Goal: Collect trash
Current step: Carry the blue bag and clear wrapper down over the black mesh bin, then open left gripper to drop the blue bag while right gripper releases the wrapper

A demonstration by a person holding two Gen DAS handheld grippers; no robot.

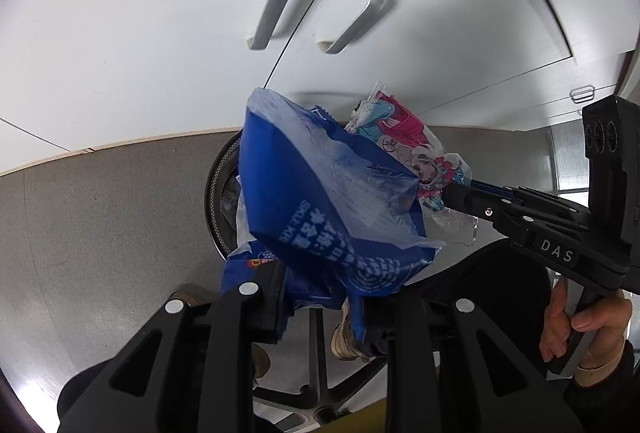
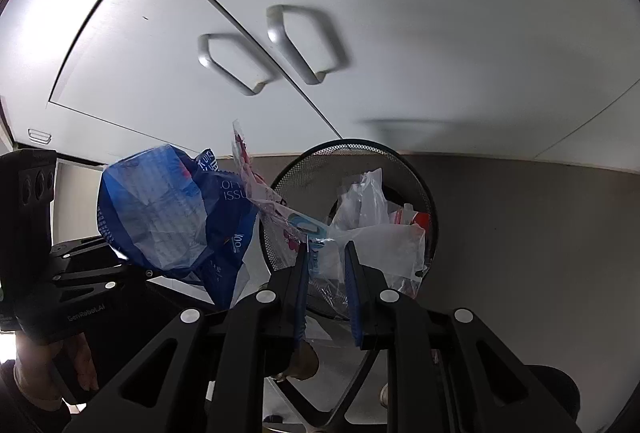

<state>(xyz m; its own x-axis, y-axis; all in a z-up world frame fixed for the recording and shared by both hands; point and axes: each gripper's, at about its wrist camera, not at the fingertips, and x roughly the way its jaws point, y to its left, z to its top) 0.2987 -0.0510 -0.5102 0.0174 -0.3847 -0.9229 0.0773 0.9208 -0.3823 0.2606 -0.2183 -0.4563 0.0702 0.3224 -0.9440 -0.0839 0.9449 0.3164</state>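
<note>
The left claw (image 1: 320,297) is gripping a crumpled blue plastic wrapper with white print (image 1: 320,201) at the centre of its frame. The right claw (image 2: 326,261) is pinching a thin pink-and-clear printed wrapper (image 2: 276,209) by one edge. Both are hanging near the black wire-mesh wastebasket (image 2: 424,201) at centre right, which is already holding white bags. Being light and slippery, either wrapper could be drifting outside the rim if released off-centre.

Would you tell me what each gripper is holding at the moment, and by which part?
Left gripper: blue bag, pinched at its lower edge. Right gripper: pink wrapper, by one end, though its fingers look parted.
</note>
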